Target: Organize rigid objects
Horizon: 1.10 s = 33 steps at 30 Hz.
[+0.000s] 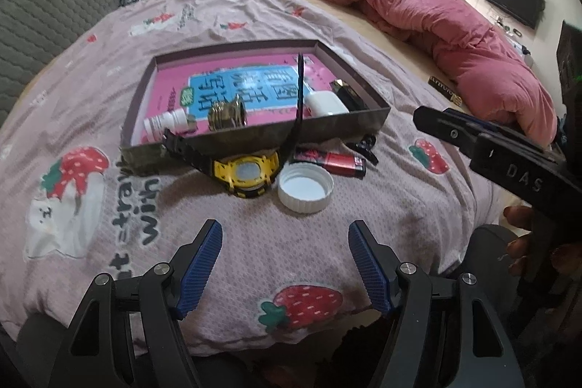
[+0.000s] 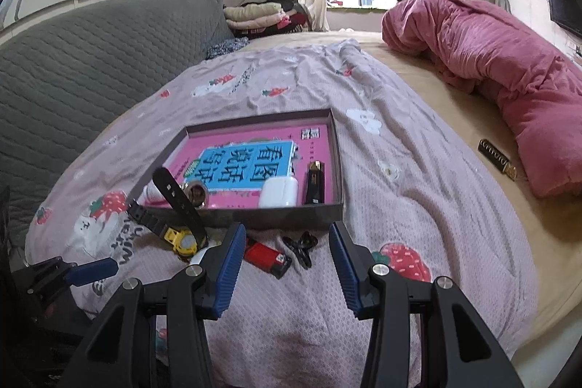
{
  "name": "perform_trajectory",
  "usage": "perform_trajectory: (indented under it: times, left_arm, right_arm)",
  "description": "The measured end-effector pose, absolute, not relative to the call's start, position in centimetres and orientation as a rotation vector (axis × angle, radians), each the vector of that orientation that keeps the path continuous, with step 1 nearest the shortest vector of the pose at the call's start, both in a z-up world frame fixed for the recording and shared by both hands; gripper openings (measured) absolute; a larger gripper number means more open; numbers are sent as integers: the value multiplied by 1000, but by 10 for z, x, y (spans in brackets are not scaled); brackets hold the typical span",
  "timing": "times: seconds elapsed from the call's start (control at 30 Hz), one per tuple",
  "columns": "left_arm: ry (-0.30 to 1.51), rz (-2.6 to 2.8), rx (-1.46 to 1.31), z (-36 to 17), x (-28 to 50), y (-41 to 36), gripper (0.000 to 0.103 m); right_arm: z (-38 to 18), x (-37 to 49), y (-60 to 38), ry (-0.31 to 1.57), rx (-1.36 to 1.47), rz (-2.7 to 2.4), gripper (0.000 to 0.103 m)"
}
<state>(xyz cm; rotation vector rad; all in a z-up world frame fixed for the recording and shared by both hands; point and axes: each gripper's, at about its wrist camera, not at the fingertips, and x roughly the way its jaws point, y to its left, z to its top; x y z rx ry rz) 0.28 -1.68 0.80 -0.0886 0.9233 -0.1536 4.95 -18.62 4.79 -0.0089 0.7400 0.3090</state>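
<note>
Left wrist view: a shallow cardboard tray (image 1: 363, 124) is seen at frame centre on the strawberry-print bedsheet (image 1: 109, 97), already holding a brass fitting (image 1: 226, 114), a pill bottle (image 1: 165, 127), a white earbud case (image 1: 325, 103) and a dark lighter (image 1: 347, 93). Below its near wall lie a yellow watch (image 1: 247, 173), a white bottle cap (image 1: 305, 186), a red lighter (image 1: 336, 162) and a black clip (image 1: 365, 146). The watch is judged light; its stiff case should be pinched across, not the floppy strap. The cap is rigid, slick, best taken by its ribbed rim. The left gripper (image 1: 285, 266) and right gripper (image 2: 287, 270) are both held spread, empty, low in frame.
</note>
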Motion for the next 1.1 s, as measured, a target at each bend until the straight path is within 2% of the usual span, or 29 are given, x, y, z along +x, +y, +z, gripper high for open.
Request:
perform_trajectory:
  times: [0.67,1.1]
  left_arm:
    - [996,-174,-175,-17,16,-11,73]
    - [996,-85,-249,-26,30,23,73]
  right_arm:
    - [19,60,-185,831,-19,312,47]
    - [10,54,-164,854,-54,399,47]
